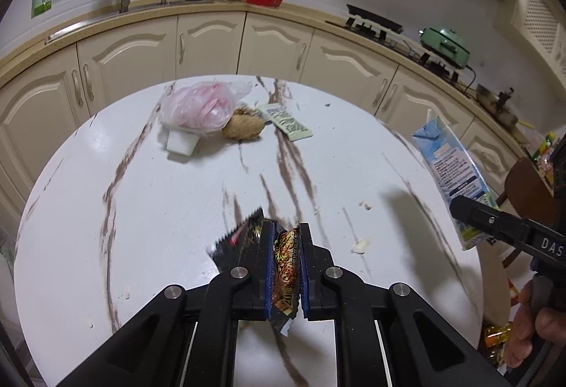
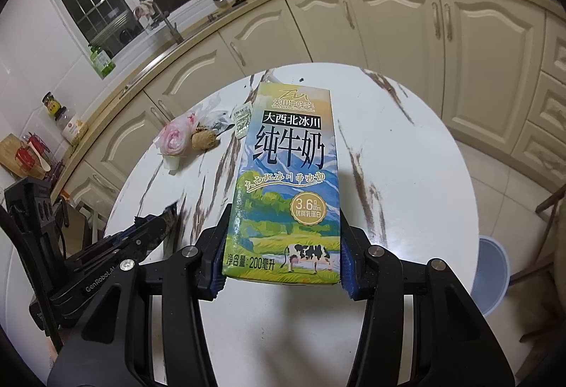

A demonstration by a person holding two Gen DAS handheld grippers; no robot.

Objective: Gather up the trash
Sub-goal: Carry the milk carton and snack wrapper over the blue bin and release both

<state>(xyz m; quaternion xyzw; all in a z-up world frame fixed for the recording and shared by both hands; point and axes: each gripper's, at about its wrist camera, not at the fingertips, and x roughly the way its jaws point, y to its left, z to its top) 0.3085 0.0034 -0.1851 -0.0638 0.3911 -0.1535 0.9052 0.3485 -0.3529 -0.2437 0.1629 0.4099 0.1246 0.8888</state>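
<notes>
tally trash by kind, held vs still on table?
Held:
milk carton, right gripper: 1
snack wrapper, left gripper: 1
On table:
plastic bag: 1
brown crumpled wad: 1
green sachet: 1
white block: 1
Total: 6

Left hand-held gripper (image 1: 286, 235), lower centre of its frame, has its jaws pinched nearly together. Right hand-held gripper (image 2: 283, 242) stands part-open, clamped; a hand (image 1: 527, 323) grips it at lower right.
</notes>
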